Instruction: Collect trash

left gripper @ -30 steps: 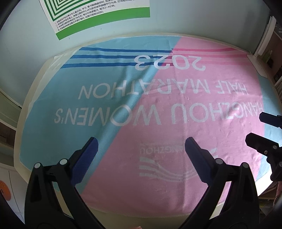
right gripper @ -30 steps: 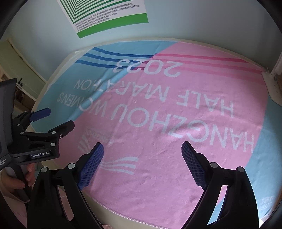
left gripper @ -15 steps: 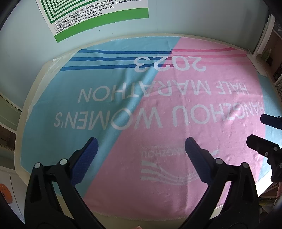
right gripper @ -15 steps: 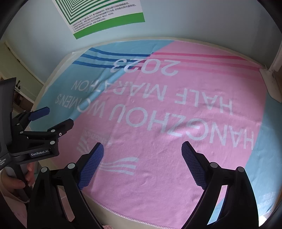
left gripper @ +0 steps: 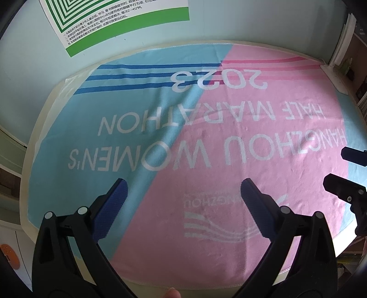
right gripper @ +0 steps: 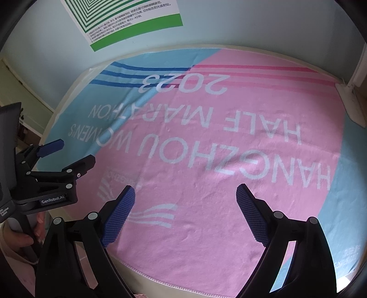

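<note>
No trash shows in either view. A pink and light-blue towel (left gripper: 206,142) (right gripper: 206,160) printed "HANGZHOU WOMEN'S HALF MARATHON 2023" covers the table. My left gripper (left gripper: 182,185) hovers open above the towel's near part, nothing between its blue-padded fingers. My right gripper (right gripper: 185,191) hangs open over the pink area, also holding nothing. In the left wrist view the right gripper's tips (left gripper: 344,174) poke in at the right edge. In the right wrist view the left gripper (right gripper: 68,153) sits at the left, held by a hand (right gripper: 16,240).
A pale wall (left gripper: 229,27) stands right behind the table, with a green and white poster (left gripper: 119,20) (right gripper: 128,20) on it. A white stand base (left gripper: 332,73) (right gripper: 348,103) rests at the towel's far right corner. The table's cream rim (left gripper: 41,114) shows at the left.
Both views have shifted slightly: the towel and poster sit a little lower and nearer in frame. Both grippers stay open and hold nothing.
</note>
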A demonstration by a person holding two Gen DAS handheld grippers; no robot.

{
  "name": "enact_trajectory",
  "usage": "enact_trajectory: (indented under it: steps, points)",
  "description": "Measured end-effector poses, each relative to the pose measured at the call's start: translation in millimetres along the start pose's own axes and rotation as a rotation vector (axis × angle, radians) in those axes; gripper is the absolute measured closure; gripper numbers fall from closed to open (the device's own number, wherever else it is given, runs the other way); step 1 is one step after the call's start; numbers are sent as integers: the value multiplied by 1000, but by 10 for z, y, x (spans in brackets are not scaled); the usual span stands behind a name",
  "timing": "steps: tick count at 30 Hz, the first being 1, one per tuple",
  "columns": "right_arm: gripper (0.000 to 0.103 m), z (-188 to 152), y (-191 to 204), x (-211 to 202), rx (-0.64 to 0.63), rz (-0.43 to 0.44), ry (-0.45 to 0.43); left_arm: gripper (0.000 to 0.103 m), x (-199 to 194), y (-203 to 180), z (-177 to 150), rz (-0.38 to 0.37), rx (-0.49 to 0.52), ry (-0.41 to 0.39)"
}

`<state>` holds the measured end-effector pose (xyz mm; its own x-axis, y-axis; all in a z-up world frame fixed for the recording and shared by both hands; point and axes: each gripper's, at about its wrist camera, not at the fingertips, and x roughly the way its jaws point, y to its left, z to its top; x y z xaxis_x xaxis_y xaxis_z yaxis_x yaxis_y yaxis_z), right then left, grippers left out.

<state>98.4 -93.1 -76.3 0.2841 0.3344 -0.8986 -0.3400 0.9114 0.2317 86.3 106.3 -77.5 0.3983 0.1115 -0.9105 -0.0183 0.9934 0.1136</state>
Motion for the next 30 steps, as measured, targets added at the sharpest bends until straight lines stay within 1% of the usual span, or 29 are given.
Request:
enact_trajectory:
  steps: [12,17,21,24,27,30]
  points:
    - [14,41,28,69,8,2,16,6,63,69,11,-8,7,14]
    - [14,68,93,134,6,24,26,6,105,172,-19,0,-14,28]
    - [14,83,227,250,-15,41,37,6,127,273,-91,-11,-55,37]
    - [14,102,383,360,-42,50,34,6,163,358,-138,1,-66,36]
    - [14,150,565,477,-56,27,27,6,232,507,-151,-7,-82,47]
    - [13,239,756,609,-23,2,8,6,321,718,-121,-29,-83,45]
